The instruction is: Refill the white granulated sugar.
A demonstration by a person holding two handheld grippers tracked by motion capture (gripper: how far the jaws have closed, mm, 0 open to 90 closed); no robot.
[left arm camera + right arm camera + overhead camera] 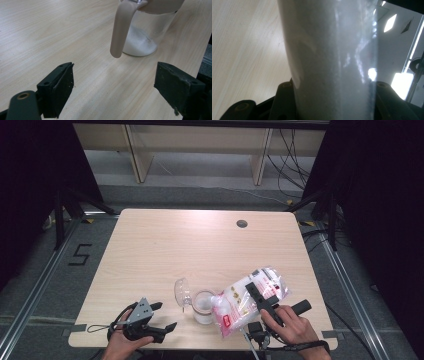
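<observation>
A person sits at the near edge of a light wooden table (165,245) and holds a gripper in each hand. The right gripper (259,299) is near the table's near right corner. Its two jaws are pressed on a clear plastic bag (250,299) full of white powder, and they hold it tipped up off the table. In the right gripper view the bag (332,62) stands between the two black jaws and touches both. The low end of the bag leans over a clear jug (204,306) that stands close to the near edge, about in the middle. The jug has some white powder at the bottom. Its see-through lid (181,291) is swung open on the left side. In the left gripper view you can see the jug (146,32) with its tan handle (121,30) hanging down on the side. The left gripper (162,316) is near the near left corner of the table, a little way left of the jug. Its jaws are wide apart and have nothing between them but the bare table.
</observation>
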